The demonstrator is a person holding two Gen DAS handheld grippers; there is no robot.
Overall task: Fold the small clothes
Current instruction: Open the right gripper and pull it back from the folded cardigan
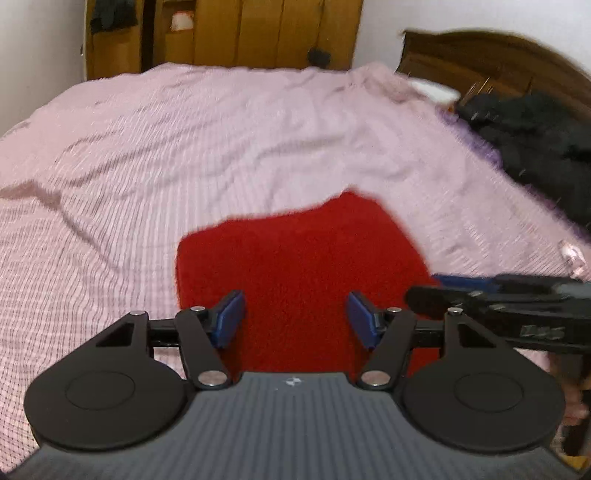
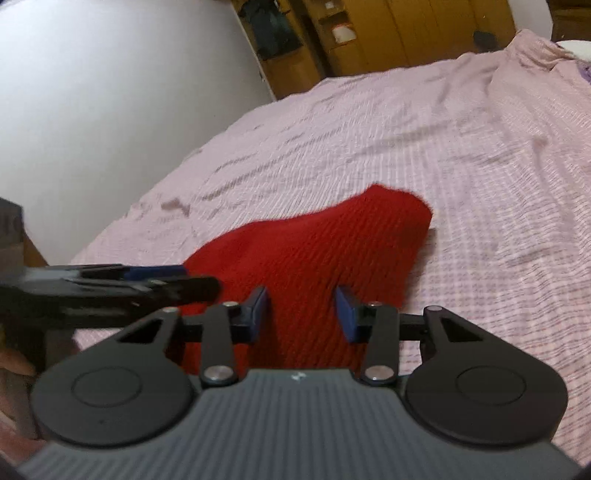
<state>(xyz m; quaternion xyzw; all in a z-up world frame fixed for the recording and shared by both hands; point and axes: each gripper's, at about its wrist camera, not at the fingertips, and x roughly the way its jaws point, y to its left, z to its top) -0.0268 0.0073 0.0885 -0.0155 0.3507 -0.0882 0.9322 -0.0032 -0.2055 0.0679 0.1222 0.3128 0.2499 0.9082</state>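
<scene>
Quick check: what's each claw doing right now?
Left claw: open, holding nothing, above the red garment.
Right claw: open, nothing gripped, red garment behind the gap.

a small garment (image 1: 295, 273) is laid on the bedsheet (image 1: 184, 147), near its front edge. a headboard (image 1: 498, 62) is seen behind right, a wardrobe (image 1: 240, 33) behind the bed's far edge.

the left gripper (image 1: 295, 319) and the right gripper (image 2: 301, 312) look alike: blue pads (image 1: 231, 317) on black link arms with silver screws (image 1: 212, 377), two round black discs (image 1: 99, 391) at the near corners, and a ribbed grey body (image 1: 295, 424) with a small white mark. blurred white lettering shows on the right gripper's black side.
</scene>
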